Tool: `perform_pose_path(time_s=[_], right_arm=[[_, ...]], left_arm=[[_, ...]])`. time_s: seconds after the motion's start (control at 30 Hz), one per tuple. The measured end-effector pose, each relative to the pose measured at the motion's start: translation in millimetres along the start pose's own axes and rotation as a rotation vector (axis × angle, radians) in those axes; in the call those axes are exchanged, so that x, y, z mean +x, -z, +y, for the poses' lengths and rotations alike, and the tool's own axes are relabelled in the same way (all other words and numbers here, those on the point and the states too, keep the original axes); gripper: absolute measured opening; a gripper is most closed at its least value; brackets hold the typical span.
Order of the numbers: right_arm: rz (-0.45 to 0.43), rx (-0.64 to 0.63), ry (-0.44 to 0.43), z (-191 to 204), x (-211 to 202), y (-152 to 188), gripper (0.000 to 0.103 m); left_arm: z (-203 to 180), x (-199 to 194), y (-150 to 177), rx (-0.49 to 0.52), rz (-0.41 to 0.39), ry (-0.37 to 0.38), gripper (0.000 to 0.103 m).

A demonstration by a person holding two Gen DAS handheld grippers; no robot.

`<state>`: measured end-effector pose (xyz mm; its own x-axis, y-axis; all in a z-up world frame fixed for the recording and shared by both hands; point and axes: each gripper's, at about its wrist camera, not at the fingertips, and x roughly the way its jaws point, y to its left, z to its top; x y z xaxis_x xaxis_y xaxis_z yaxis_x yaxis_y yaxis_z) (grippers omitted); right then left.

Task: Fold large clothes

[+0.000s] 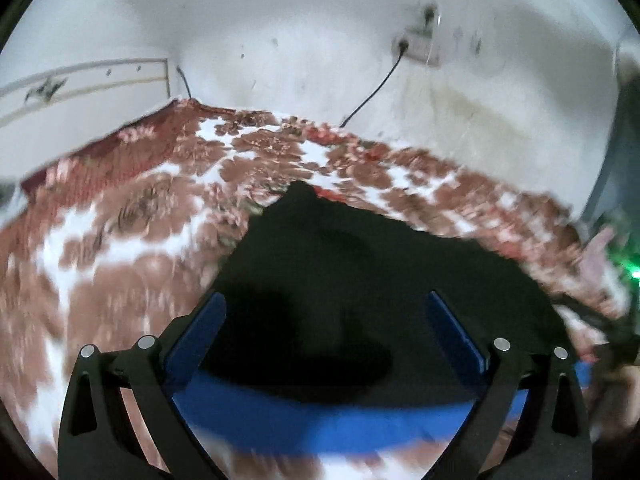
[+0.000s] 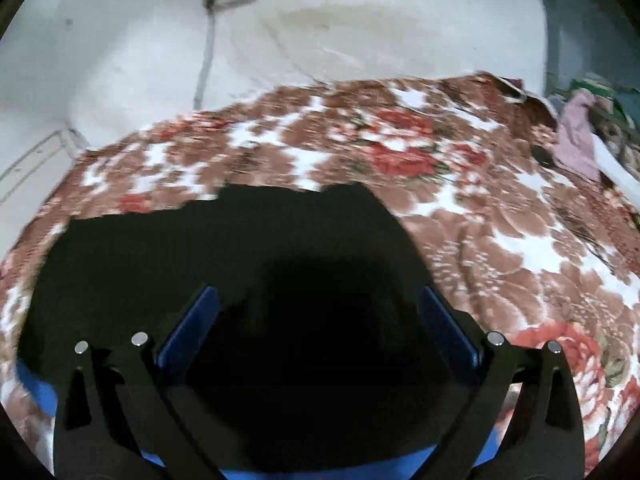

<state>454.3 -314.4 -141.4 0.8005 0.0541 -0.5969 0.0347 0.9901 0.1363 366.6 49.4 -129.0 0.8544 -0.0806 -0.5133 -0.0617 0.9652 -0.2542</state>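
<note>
Both claws are spread wide with nothing pinched: left gripper (image 1: 326, 300) and right gripper (image 2: 320, 294) hang right over the black garment (image 2: 240, 248). A blue edge (image 1: 320, 420) runs along its near side. It lies flat on the floral blanket (image 2: 500, 220), long axis roughly left-right, a corner pointing toward the white wall (image 1: 300, 40) behind.

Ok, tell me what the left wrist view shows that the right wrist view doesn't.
Only the left wrist view shows a black cable running down the wall from a socket, and a green light at the right edge. Only the right wrist view shows a heap of clothes at the blanket's far right. Both show the black garment with a blue band on the floral blanket, with an open gripper over it.
</note>
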Motion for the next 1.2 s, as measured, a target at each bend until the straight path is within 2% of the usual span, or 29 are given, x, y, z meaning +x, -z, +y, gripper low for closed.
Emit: perform_pose_path(time_s=[0.1, 0.13, 0.17, 0.27, 0.37, 0.43, 0.53, 0.57, 0.63, 0.7, 0.8, 0.9, 1.03, 1.2], right_arm=[[-0.011, 0.005, -0.053, 8, -12, -4, 0.098], [-0.015, 0.011, -0.073, 10, -16, -6, 0.098], [-0.017, 0.017, -0.088, 11, -19, -6, 0.098], [0.001, 0.012, -0.11, 14, -18, -5, 0.098], [0.019, -0.024, -0.111, 20, -15, -2, 0.098], [0.015, -0.03, -0.109, 22, -15, 0, 0.098], [0.029, -0.024, -0.129, 21, -9, 2, 0.098], [0.037, -0.022, -0.131, 20, -6, 3, 0.098], [0.054, -0.017, -0.127, 18, 0, 5, 0.098], [0.063, -0.012, -0.123, 15, 5, 6, 0.098], [0.068, 0.001, -0.127, 12, 8, 6, 0.098], [0.121, 0.047, -0.229, 12, 16, 7, 0.098], [0.116, -0.011, -0.173, 22, 22, 6, 0.098], [0.122, 0.001, -0.167, 21, 28, 5, 0.098]], left_arm=[[20, -41, 29, -0.162, 0.001, 0.078, 0.098], [29, -50, 42, -0.226, 0.021, 0.123, 0.098], [32, -53, 51, -0.248, 0.047, 0.161, 0.098], [43, -55, 76, -0.316, 0.099, 0.188, 0.098], [54, -45, 92, -0.433, 0.143, 0.272, 0.098], [51, -36, 94, -0.454, 0.155, 0.312, 0.098], [40, -15, 92, -0.442, 0.184, 0.291, 0.098], [38, -1, 92, -0.462, 0.215, 0.306, 0.098], [39, 17, 95, -0.505, 0.262, 0.284, 0.098], [43, 31, 98, -0.536, 0.277, 0.272, 0.098], [36, 46, 95, -0.492, 0.271, 0.248, 0.098], [29, 60, 87, -0.454, 0.271, 0.224, 0.098], [30, 74, 82, -0.473, 0.236, 0.19, 0.098], [31, 97, 72, -0.504, 0.177, 0.189, 0.098]])
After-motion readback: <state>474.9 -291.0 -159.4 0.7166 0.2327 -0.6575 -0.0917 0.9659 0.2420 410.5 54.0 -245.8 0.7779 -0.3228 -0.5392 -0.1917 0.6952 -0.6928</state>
